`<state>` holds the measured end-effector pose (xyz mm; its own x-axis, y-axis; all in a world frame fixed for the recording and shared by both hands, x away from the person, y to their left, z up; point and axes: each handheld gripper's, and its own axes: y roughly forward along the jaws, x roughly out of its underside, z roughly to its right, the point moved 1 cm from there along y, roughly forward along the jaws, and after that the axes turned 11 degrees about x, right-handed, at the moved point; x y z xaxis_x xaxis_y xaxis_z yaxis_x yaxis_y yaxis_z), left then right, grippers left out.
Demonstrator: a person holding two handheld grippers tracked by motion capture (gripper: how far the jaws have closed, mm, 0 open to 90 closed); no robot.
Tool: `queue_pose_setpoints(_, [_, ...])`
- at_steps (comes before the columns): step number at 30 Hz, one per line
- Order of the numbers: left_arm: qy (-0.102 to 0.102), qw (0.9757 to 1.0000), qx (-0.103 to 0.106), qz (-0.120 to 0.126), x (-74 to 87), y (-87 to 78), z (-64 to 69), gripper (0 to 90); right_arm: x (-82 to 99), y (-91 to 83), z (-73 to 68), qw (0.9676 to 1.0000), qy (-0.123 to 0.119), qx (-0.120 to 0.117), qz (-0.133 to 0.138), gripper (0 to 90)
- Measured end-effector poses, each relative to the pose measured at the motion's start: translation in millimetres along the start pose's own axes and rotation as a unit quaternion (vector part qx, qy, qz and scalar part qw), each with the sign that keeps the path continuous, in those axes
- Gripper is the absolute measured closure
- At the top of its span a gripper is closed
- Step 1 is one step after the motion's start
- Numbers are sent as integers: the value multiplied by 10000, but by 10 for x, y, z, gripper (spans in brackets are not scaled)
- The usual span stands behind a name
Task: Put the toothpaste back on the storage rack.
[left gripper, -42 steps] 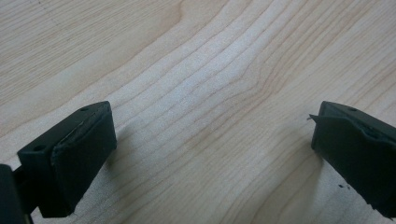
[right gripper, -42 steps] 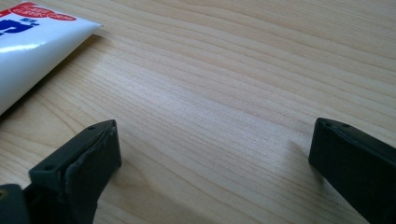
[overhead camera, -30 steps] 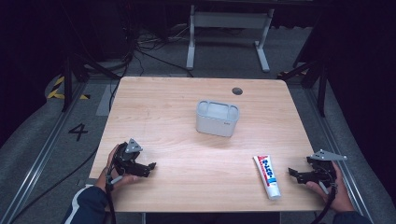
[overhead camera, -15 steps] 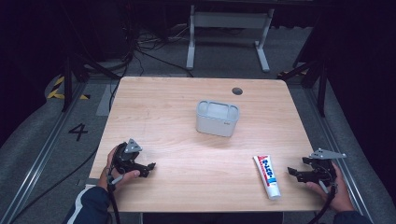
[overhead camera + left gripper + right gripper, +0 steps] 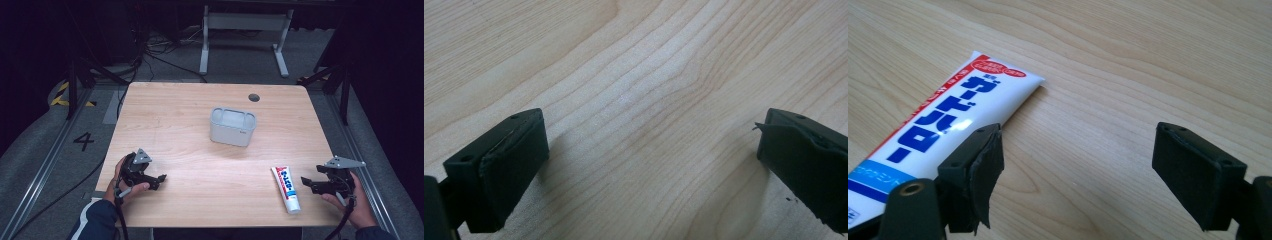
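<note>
Left gripper (image 5: 159, 180): sitting at the near left of the wooden table (image 5: 190, 130), well to the near left of the grey container (image 5: 232, 126); being held in a hand (image 5: 122, 175) coming in from the bottom edge; pointing right across the tabletop.
Left gripper fingers: standing wide apart in the left gripper view (image 5: 651, 165), with bare wood grain lying between the two black pads (image 5: 509, 165); gripping nothing.
Right gripper (image 5: 306, 184): sitting at the near right of the table, well to the near right of the grey container; being held in a hand (image 5: 357, 207) at the table's right edge; pointing left toward the toothpaste tube (image 5: 286, 189).
Right gripper fingers: spreading wide in the right gripper view (image 5: 1078, 175); holding nothing; one pad (image 5: 975, 170) showing just in front of the tube (image 5: 933, 135), touching or not being impossible to tell.
Toothpaste tube: lying flat on the table, to the near right of the grey container and just beside the right gripper; white with blue lettering and red trim; crimped end pointing away toward the container side.
Grey container: standing upright near the table's centre, open at the top, well apart from both grippers.
Round hole (image 5: 254, 97): lying beyond the container, toward the far edge of the table.
</note>
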<state>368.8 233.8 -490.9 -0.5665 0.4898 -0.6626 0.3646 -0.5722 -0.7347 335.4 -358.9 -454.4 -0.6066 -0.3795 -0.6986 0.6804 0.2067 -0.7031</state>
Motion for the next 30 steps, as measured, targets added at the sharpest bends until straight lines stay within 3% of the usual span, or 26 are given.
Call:
queue_pose_setpoints(20, [1, 10000, -1, 1, 0, 0, 0, 5, -244, 79, -505, 9981, -512, -323, -83, 227])
queue_pose_setpoints(30, [-9, 10000, 8, -8, 4, -4, 3, 5, -273, 187, -604, 9980, -469, -319, -292, 239])
